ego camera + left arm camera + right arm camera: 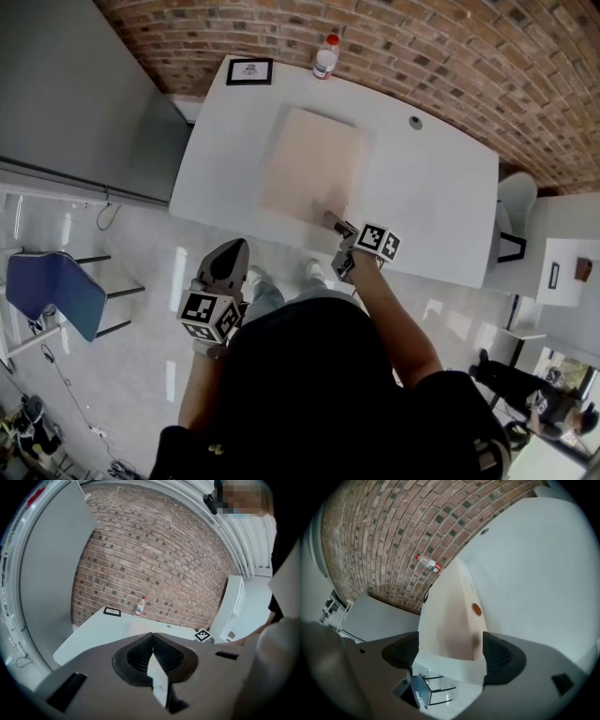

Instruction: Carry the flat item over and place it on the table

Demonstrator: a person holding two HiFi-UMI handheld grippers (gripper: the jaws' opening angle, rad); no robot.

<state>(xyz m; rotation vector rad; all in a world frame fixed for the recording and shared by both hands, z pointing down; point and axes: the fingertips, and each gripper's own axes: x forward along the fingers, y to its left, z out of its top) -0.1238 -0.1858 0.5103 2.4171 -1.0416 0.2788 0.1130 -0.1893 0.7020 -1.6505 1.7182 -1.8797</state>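
A flat pale beige board (314, 164) lies on the white table (431, 197), and shows with a small orange dot in the right gripper view (447, 616). My right gripper (333, 222) is at the board's near right corner. Its jaws (450, 653) stand open and wide apart, with the board's near edge between them. My left gripper (234, 246) hangs over the floor in front of the table's near left edge, apart from the board. Its jaws (151, 634) are shut with nothing in them. A strip of the board (140, 629) shows beyond them.
A plastic bottle (325, 58) and a black-framed card (249, 71) stand at the table's far edge by the brick wall. A blue chair (56, 291) is at the left on the floor. A white chair (516, 202) and a second white table (562, 262) are at the right.
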